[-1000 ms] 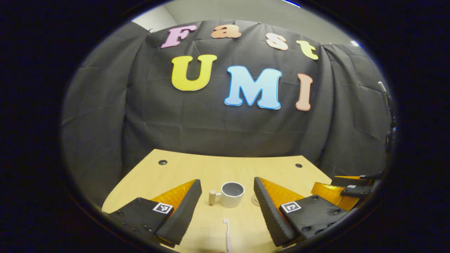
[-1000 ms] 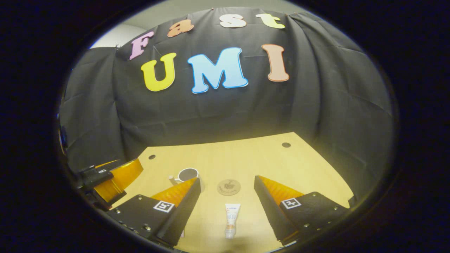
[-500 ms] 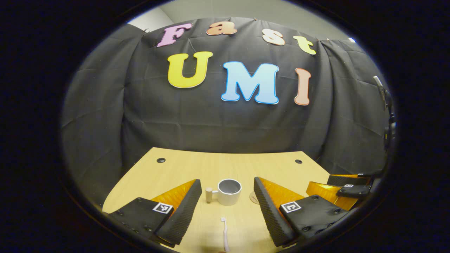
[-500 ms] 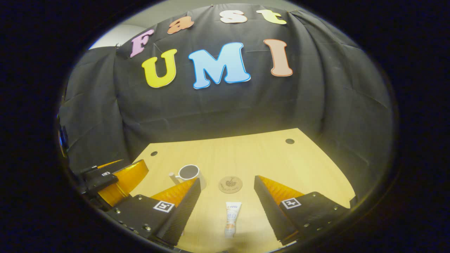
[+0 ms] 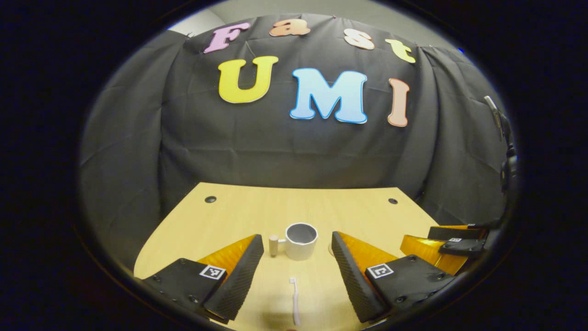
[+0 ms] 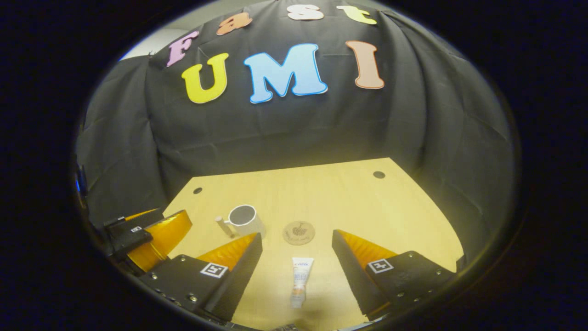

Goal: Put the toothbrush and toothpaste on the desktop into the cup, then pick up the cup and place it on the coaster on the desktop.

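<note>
- Left gripper (image 5: 297, 257) hangs above the desktop (image 5: 239, 216), fingers spread wide and gripping nothing — the toothbrush (image 5: 294, 305) lies flat between them, the cup (image 5: 301, 241) upright beyond
- Right gripper (image 6: 297, 255) likewise spread and unloaded — toothpaste (image 6: 299, 286) lies between its fingers, coaster (image 6: 299, 232) just beyond

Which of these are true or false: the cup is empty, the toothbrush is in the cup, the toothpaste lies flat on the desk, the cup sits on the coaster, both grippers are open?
1. The cup is empty. True.
2. The toothbrush is in the cup. False: it lies on the desk, between the left gripper's fingers.
3. The toothpaste lies flat on the desk. True.
4. The cup sits on the coaster. False: it stands beside the coaster, which is bare.
5. Both grippers are open. True: the right gripper too holds nothing.
</note>
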`<state>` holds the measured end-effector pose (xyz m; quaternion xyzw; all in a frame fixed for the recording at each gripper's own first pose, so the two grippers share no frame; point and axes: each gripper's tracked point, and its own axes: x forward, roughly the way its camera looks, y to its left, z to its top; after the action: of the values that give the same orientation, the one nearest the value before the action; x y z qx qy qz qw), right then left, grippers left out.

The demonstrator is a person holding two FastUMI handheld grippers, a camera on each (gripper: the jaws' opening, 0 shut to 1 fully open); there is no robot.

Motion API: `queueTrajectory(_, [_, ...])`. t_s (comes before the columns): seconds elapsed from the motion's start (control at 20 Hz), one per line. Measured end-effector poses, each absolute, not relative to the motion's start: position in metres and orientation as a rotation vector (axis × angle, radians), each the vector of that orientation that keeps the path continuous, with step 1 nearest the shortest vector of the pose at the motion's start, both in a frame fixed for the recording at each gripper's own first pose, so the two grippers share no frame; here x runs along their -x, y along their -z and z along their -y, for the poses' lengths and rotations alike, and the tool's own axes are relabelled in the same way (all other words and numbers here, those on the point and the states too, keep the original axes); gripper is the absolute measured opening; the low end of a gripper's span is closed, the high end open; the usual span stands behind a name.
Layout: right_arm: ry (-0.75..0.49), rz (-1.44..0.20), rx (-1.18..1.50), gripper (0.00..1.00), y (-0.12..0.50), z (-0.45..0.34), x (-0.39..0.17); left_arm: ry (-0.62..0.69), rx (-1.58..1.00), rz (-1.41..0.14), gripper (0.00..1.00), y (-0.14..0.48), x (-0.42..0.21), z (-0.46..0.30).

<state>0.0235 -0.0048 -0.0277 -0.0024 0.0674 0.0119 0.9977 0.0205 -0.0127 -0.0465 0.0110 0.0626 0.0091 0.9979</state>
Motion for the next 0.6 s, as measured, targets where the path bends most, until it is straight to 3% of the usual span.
queueTrajectory(0.6, [0.0, -0.368, 0.05, 0.95, 0.085, 0.005, -0.04, -0.02, 0.031, -0.374, 1.0, 0.134, -0.042, 0.001])
